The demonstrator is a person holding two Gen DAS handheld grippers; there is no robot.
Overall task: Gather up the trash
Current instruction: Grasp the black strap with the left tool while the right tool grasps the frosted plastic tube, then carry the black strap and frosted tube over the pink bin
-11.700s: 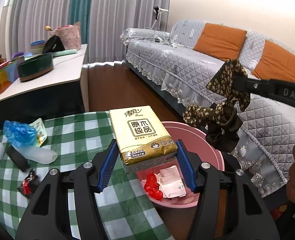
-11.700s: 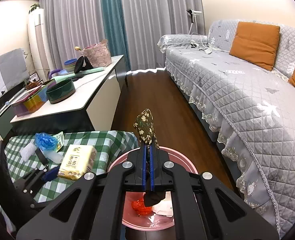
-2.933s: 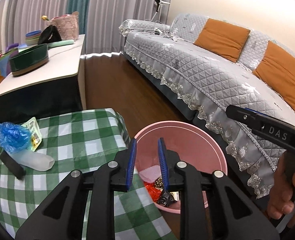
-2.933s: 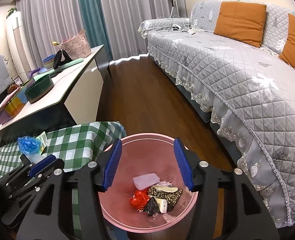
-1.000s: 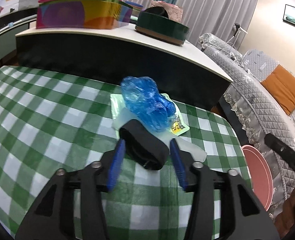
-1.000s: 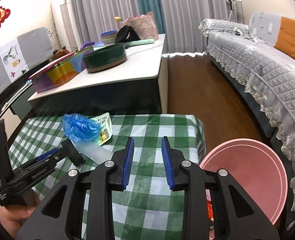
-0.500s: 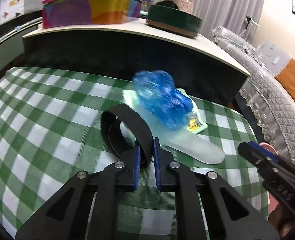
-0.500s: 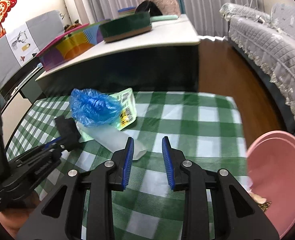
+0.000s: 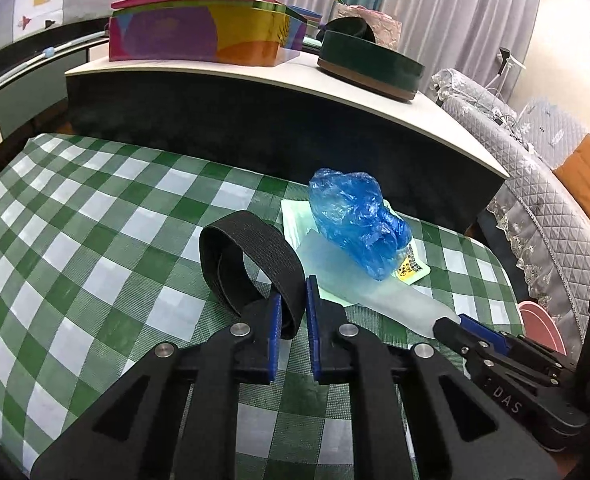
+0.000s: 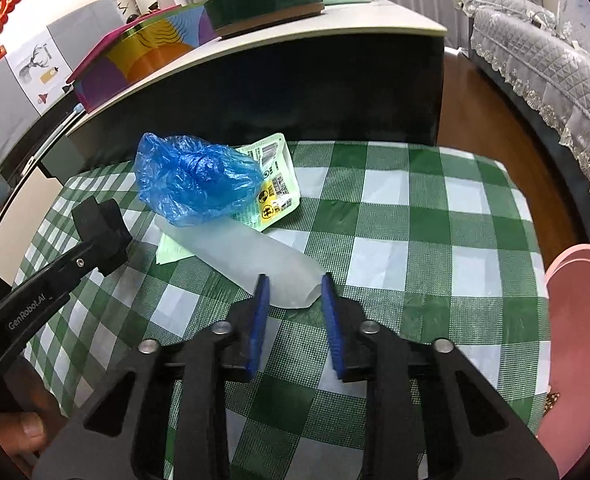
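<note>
Two hand-held grippers over trash on a checked surface.

The left hand-held gripper pinches a black elastic band between its blue pads; the right hand-held gripper, jaws spread, straddles the near end of a translucent bottle. Beyond the bottle lie a blue plastic bag and a green packet on the surface; right of the right hand-held gripper, a pink bin.

Open right claw around frosted sleeve

Soft, even indoor light, faint shadows, sharp centres, strong fisheye bending and perhaps slight blur at dark-vignetted edges.
</note>
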